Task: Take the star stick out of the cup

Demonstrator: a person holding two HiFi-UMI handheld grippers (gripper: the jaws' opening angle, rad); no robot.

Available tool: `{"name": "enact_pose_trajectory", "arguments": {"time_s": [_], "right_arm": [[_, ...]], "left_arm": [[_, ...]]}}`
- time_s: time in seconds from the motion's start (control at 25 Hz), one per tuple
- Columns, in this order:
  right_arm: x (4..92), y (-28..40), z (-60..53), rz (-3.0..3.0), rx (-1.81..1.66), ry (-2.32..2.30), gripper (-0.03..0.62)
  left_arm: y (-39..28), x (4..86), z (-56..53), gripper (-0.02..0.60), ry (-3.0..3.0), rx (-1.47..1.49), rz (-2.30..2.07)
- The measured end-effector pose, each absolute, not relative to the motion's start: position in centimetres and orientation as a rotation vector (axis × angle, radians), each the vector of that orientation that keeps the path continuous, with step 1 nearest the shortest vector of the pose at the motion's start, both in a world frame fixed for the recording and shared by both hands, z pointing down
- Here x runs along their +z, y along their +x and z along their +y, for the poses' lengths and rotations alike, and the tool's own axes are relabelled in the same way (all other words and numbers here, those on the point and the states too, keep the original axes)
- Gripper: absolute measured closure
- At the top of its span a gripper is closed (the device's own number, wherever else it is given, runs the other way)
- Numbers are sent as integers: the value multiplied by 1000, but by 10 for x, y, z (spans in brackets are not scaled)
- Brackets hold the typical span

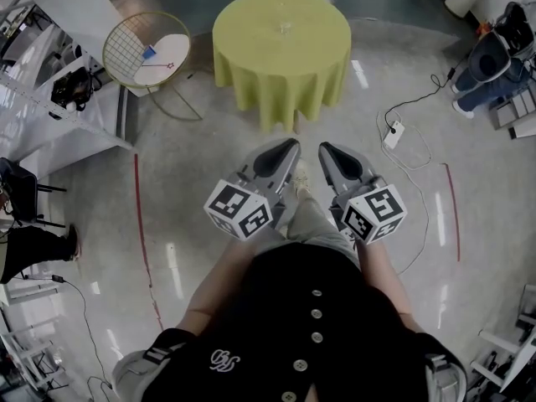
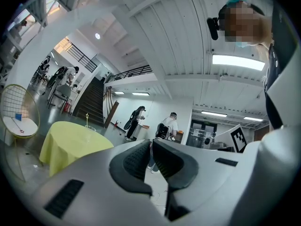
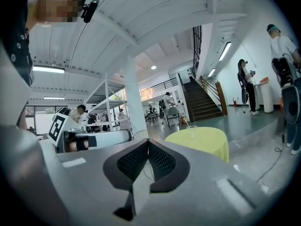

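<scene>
Left tool point(image 2: 151, 141): jaws closed pad to pad, with nothing between them.
Right tool point(image 3: 148, 140): jaws likewise pressed together and empty.
Star stick point(image 2: 87, 118): stands in the clear cup point(image 1: 286, 28), its star well above the rim.
Cup's place: near the middle of the round yellow-clothed tabletop point(image 1: 280, 65), well apart from both tools.
Step in hand: the approach, as I judge it. Neither tool is near the cup and the stick stands untouched.
Next move: calls for crossing the stretch of floor point(image 1: 209, 141) to the tabletop. One tool then has to open its jaws and bring them round the thin stick above the rim. The other may need to steady the cup, which looks light enough to tip.
Hands' pose: both tools are held side by side in front of the person's waist, close together, pointing roughly level toward the tabletop, with the forearms tucked in.
</scene>
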State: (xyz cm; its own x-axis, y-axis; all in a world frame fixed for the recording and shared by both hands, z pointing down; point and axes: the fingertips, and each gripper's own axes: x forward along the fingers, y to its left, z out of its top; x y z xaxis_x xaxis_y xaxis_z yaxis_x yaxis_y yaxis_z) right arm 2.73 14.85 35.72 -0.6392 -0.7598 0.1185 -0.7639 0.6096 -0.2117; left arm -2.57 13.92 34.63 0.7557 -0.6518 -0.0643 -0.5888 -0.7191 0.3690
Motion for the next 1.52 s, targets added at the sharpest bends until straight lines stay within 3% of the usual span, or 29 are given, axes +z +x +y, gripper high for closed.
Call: {"name": "enact_pose_trajectory", "arguments": {"time_s": [1.52], "right_arm": [[347,45,-146,-2902,380,1069,591]], "left_arm": [[-1,346,-141,554,2553,-260,-1150]]}}
